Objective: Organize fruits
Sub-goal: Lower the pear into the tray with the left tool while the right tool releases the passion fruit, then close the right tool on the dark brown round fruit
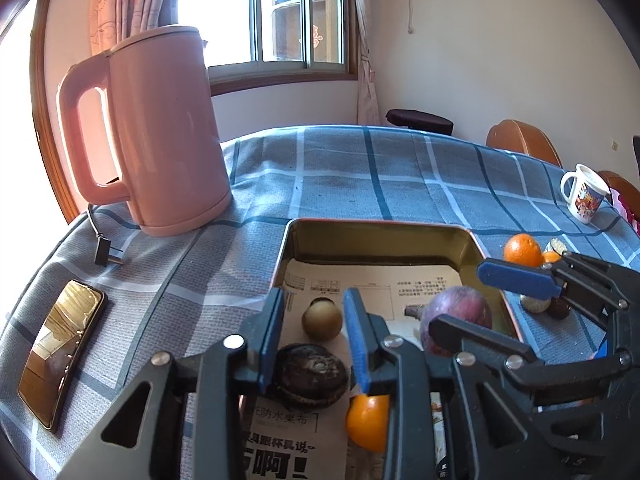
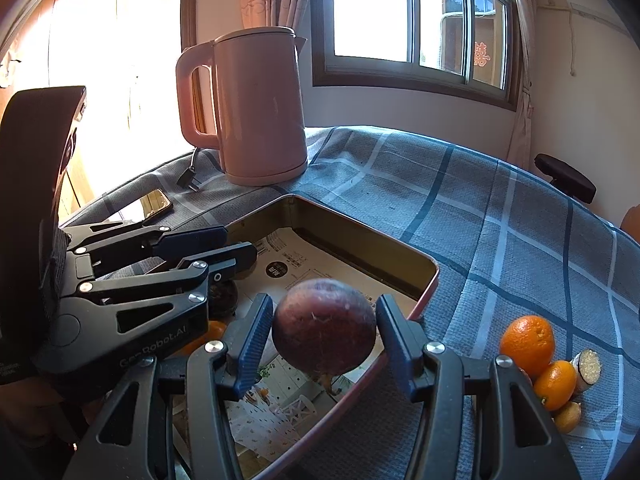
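While my right gripper (image 2: 324,334) clamps the purple fruit (image 2: 325,326) just above the tray (image 2: 360,236), my left gripper (image 1: 314,330) sits parted over the tray's near end, gripping nothing, the dark wrinkled fruit (image 1: 310,374) lying loose below it. In the tray already: that dark fruit, a small tan round fruit (image 1: 322,319) and an orange (image 1: 370,420). Left on the tabletop (image 2: 500,208): a big orange (image 2: 527,342), a small orange (image 2: 555,384) and a few bits beside them, so roughly halfway.

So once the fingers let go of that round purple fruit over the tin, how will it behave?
The purple fruit looks round and smooth, so it would probably roll on the tin's flat paper lining. The tin's raised walls should likely stop it. The skin looks firm, so probably not fragile.
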Action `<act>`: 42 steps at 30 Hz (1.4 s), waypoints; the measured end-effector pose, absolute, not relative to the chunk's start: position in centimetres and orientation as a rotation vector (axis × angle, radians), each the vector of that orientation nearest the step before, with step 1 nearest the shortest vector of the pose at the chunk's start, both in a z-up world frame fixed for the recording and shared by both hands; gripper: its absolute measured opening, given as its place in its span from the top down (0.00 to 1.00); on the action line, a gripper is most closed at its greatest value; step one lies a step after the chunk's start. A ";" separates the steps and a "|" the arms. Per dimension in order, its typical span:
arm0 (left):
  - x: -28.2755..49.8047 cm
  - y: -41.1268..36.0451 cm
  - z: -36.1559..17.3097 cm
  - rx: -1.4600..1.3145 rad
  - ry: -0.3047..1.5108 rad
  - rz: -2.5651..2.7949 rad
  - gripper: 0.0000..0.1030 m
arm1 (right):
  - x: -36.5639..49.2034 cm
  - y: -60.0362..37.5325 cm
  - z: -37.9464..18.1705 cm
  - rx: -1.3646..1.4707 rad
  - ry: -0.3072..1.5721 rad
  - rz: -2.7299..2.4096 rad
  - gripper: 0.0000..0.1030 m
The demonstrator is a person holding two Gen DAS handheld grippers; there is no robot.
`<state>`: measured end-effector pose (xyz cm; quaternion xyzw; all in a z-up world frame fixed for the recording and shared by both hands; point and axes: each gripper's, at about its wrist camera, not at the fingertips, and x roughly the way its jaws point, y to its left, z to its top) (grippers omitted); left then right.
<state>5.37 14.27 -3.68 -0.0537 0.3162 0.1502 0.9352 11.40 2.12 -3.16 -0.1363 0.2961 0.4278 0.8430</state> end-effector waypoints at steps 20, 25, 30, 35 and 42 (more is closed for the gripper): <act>2.9 9.5 -0.8 -0.130 0.472 0.206 0.05 | 13.6 -12.7 -1.0 -0.241 0.561 0.585 0.37; 3.9 6.2 -0.7 -0.097 0.478 0.153 0.05 | 15.8 -17.6 -1.4 -0.158 0.605 0.485 0.37; 5.3 3.1 -0.9 -0.036 0.484 0.121 0.05 | 16.3 -18.2 -2.4 -0.124 0.651 0.507 0.37; 6.5 1.8 -1.8 -0.009 0.523 0.113 0.05 | 14.9 -14.8 -3.1 -0.196 0.665 0.617 0.37; 6.3 3.0 -1.9 -0.037 0.529 0.126 0.04 | 15.5 -11.1 -4.7 -0.279 0.740 0.675 0.42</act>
